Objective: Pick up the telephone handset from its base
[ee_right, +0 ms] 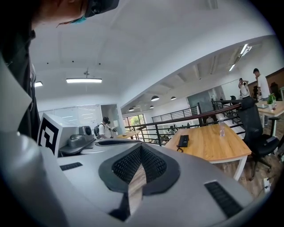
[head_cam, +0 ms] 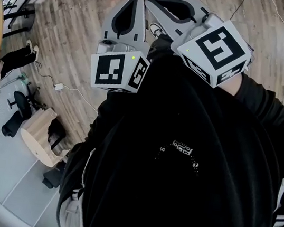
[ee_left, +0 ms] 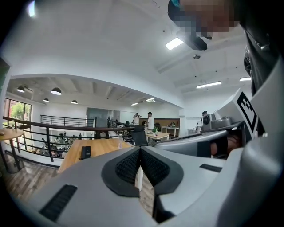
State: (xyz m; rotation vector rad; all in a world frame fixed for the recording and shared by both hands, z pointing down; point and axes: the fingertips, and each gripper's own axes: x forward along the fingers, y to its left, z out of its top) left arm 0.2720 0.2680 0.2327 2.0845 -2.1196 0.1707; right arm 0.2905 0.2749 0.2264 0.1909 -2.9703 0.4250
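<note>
Across the room, the telephone (ee_right: pixel 183 141) sits on a wooden bench (ee_right: pixel 213 148), well apart. Left tongs (ee_left: pixel 140 150) and right tongs (ee_right: pixel 141 148) are closed tight and empty. Arriving unopened could shove it aside.

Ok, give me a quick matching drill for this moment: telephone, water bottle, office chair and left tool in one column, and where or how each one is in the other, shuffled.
1. telephone
2. water bottle
3. office chair
4. left tool

A. stands beside the wooden table, not on it
B. shut, nothing between its jaws
C. lies flat on the wooden table, untouched
D. stands upright on the wooden table

Pairs: 1-C, 2-D, 3-A, 4-B
</note>
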